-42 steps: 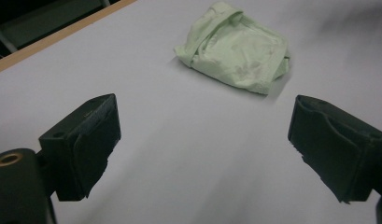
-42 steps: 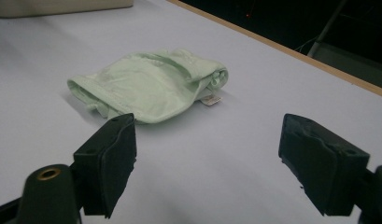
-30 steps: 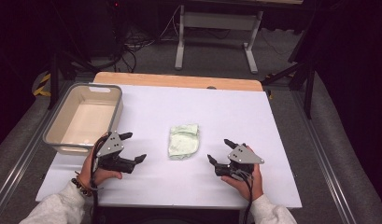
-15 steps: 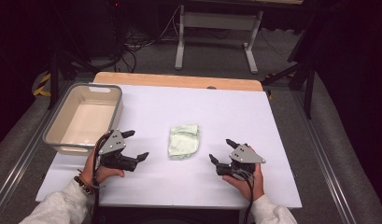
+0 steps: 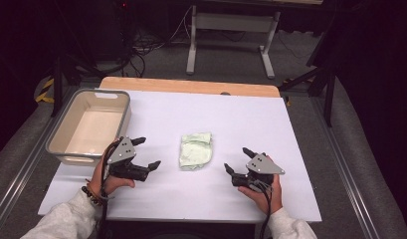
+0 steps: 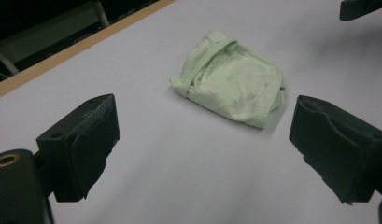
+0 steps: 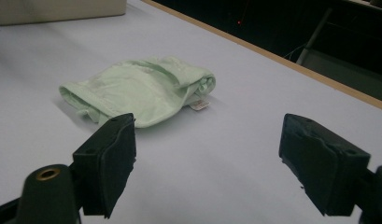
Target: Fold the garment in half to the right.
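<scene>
The cloth (image 5: 196,151) lies between the left gripper (image 5: 147,153) and right gripper (image 5: 237,161), apart from both. Both grippers' jaws are spread wide, holding nothing.

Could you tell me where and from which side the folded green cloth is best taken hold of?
Probably at the two side edges of the green cloth, one gripper each. It lies flat as a small folded bundle between the open left gripper and the open right gripper, both apart from it. Coming in low along the white tabletop should let the fingers slip under the layered, rolled edges.
</scene>
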### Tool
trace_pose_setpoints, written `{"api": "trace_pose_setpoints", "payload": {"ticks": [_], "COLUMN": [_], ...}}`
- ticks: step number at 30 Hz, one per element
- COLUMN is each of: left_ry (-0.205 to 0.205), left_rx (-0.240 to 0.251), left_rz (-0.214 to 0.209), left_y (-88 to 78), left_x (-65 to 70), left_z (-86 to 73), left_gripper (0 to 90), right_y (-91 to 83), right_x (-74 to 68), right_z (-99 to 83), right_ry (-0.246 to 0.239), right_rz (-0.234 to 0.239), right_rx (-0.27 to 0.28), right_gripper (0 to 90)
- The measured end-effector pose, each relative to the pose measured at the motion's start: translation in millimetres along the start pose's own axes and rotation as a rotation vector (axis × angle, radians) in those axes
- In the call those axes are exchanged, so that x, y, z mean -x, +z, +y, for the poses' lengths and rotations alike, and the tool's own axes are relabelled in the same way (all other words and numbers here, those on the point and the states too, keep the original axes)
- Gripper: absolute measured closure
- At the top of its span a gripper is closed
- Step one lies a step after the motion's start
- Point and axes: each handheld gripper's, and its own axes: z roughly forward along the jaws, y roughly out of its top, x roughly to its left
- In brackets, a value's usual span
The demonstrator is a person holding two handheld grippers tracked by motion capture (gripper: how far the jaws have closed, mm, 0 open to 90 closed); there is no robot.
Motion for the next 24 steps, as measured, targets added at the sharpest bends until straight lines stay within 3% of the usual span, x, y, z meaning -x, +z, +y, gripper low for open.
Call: {"api": "trace_pose_setpoints", "payload": {"ticks": [10,24], "left_ry": [0.010,-0.012], "left_rx": [-0.006,-0.011], "left_rz": [-0.001,-0.002], "left_y": [5.1,13.7], "left_x": [-0.5,-4.7], "left_z": [1.9,5.8], "left_gripper": [9.0,9.5], "right_y": [0.8,2.5], "right_x": [0.6,-0.1], "right_z": [-0.1,0.2], "right_ry": [0.000,-0.002], "right_rz": [-0.004,-0.001], "right_rx": [-0.004,-0.011], "right_gripper": [18.9,18.9]}}
